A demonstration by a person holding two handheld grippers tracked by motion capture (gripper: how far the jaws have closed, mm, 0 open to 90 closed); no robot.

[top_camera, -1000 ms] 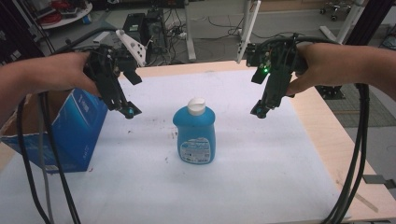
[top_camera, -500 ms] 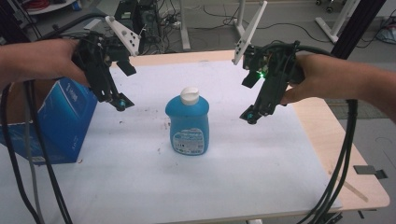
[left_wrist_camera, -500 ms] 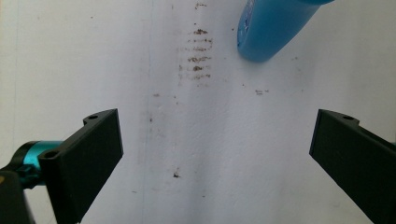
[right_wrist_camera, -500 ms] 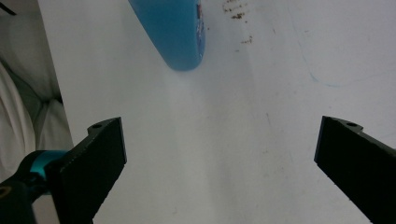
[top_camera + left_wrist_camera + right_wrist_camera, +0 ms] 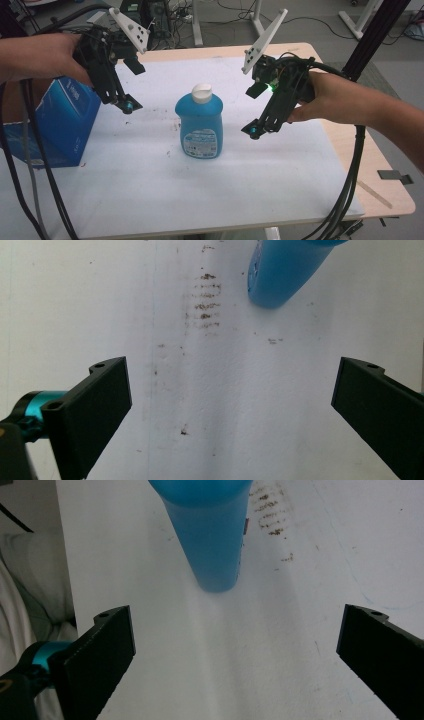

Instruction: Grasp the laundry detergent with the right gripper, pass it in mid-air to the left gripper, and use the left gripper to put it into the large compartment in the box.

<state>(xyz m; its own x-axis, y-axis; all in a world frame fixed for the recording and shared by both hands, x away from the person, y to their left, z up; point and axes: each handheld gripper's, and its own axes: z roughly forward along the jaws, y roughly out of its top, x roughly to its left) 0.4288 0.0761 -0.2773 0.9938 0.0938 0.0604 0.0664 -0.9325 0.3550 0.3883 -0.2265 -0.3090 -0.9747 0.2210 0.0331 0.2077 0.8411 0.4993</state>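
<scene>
A blue bottle (image 5: 200, 125) with a white cap stands upright in the middle of the white tabletop (image 5: 150, 185). My left gripper (image 5: 126, 105) hovers to its left, tilted down, jaws wide open and holding nothing. My right gripper (image 5: 253, 131) hangs to the bottle's right at label height, also open and holding nothing. In the left gripper view the bottle (image 5: 285, 270) sits at the top right, well beyond the gripper (image 5: 230, 410). The right gripper view has the bottle (image 5: 207, 535) straight ahead, beyond the gripper (image 5: 235, 655).
A blue cardboard box (image 5: 60, 125) stands at the table's left edge, just under my left hand. Brown smudges (image 5: 202, 295) mark the white surface left of the bottle. Cables (image 5: 350, 180) trail off both grippers toward the near edge. Bare wood (image 5: 370, 165) borders the right side.
My right gripper has come lower and closer to the bottle's right side. The left gripper has kept about the same distance from the bottle. Both have stayed open.
</scene>
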